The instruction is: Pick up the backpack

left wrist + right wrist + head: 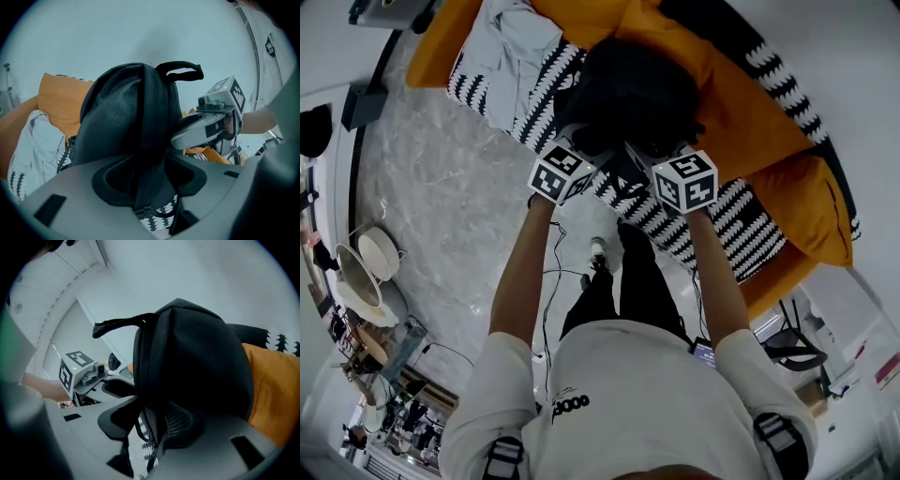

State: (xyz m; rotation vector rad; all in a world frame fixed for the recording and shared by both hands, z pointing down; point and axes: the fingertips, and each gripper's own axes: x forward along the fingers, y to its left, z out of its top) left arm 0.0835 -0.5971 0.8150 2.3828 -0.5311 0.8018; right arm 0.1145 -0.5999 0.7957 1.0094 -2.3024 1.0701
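Note:
A black backpack (633, 94) stands upright on the bed, its top carry loop (180, 70) sticking up. My left gripper (577, 150) and right gripper (670, 155) are side by side at its near face. In the left gripper view the jaws (149, 180) stand wide, with a strap edge of the backpack (126, 112) running down between them and the pads not pressing it. In the right gripper view the jaws (154, 423) are also wide, and the mesh-padded strap of the backpack (197, 362) lies between them, close to one pad. Each gripper view also shows the other gripper's marker cube.
The bed carries a black-and-white patterned blanket (741, 206), an orange duvet (750, 103) and a pale grey garment (511, 47). Cables trail over the marble floor (441, 187). White round objects (370, 258) stand at the left, and a chair (787, 342) at the lower right.

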